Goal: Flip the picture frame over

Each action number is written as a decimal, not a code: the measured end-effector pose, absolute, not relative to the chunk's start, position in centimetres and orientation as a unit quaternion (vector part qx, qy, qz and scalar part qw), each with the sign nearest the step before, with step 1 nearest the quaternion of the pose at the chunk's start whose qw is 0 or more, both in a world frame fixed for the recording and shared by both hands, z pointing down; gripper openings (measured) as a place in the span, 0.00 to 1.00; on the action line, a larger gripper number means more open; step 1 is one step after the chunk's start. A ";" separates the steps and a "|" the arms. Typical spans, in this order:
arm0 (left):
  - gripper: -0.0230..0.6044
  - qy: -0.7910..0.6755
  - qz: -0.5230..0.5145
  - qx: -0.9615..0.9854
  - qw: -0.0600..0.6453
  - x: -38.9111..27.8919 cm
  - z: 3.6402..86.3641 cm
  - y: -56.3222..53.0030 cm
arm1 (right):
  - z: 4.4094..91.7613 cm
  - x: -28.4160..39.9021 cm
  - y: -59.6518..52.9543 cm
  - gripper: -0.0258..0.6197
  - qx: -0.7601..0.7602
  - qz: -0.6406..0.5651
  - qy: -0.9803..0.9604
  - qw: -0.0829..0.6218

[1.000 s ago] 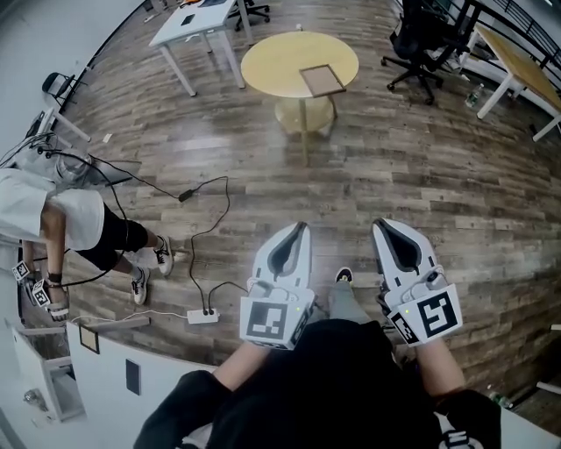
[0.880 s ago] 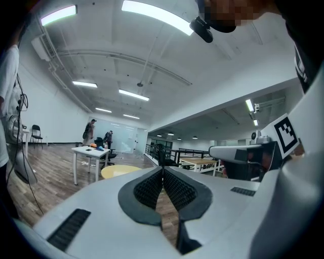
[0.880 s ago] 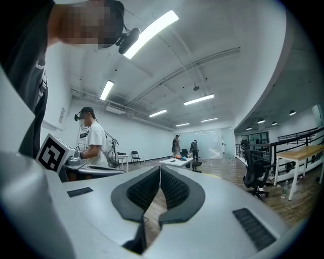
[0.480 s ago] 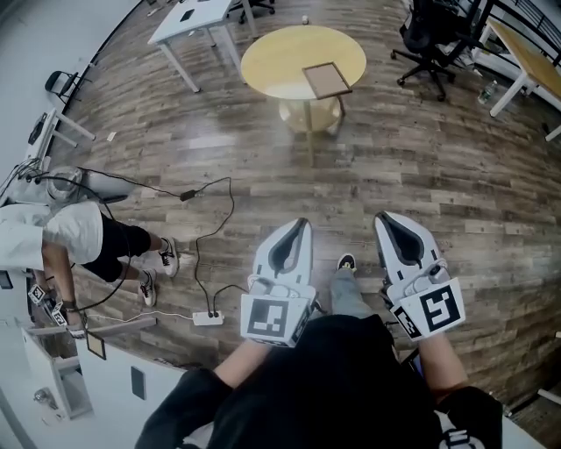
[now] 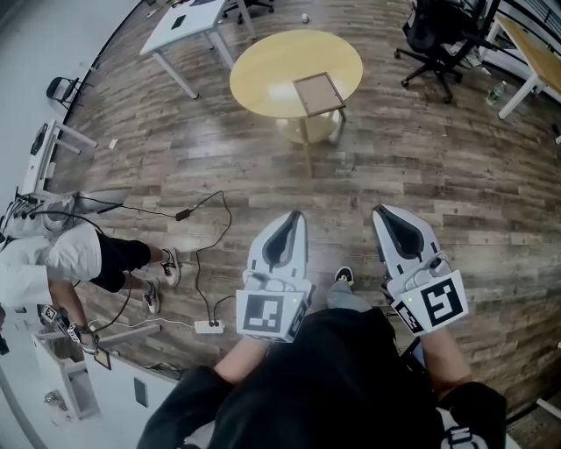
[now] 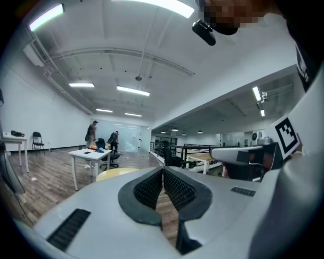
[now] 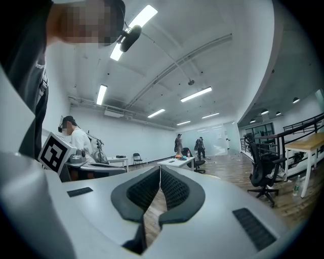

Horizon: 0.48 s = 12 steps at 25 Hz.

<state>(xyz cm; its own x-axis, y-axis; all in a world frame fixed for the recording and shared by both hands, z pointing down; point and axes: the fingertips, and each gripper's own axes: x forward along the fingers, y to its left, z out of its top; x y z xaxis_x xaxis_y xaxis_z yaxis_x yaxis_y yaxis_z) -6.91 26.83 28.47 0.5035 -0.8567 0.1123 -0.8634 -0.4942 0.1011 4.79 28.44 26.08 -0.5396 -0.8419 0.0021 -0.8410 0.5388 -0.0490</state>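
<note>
The picture frame (image 5: 318,94), brown-edged with a pale tan panel, lies flat on the right part of a round yellow table (image 5: 272,66) far ahead of me in the head view. Both grippers are held out in front of my body, well short of the table. My left gripper (image 5: 295,217) is shut with nothing in it, and my right gripper (image 5: 380,211) is shut and empty too. In the left gripper view the pads meet (image 6: 163,170) and the yellow table (image 6: 114,173) peeks out beyond them. The right gripper view shows its pads closed together (image 7: 160,170).
Wood floor lies between me and the table. A white desk (image 5: 188,22) stands at the back left, black office chairs (image 5: 443,31) and a wooden desk (image 5: 526,53) at the back right. Cables and a power strip (image 5: 210,326) lie on the floor at left, near a person (image 5: 70,254).
The table and frame have come a little nearer and sit lower in the head view as I step forward. Both grippers stay shut, in the same place before my body.
</note>
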 end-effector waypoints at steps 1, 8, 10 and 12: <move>0.08 -0.498 0.026 0.864 0.072 -6.3 28.6 26.3 | 26.2 5.3 27.8 0.07 -0.478 -0.024 0.878 0.014; 0.08 -0.511 0.048 0.856 0.062 -3.7 28.7 23.4 | 26.3 7.8 24.9 0.07 -0.466 -0.026 0.884 0.020; 0.08 -0.509 0.047 0.857 0.060 -3.1 28.4 22.9 | 26.3 8.3 24.4 0.07 -0.466 -0.027 0.884 0.023; 0.08 -0.509 0.049 0.857 0.057 -2.8 28.4 22.3 | 26.3 8.7 23.7 0.07 -0.467 -0.027 0.883 0.026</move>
<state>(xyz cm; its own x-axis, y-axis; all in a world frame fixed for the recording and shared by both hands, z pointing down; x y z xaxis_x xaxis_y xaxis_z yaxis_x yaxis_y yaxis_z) -2.83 22.27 28.40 0.4762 -0.8676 0.1430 -0.8789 -0.4745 0.0479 8.72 23.72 26.30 -0.5626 -0.8265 -0.0214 -0.8237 0.5625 -0.0718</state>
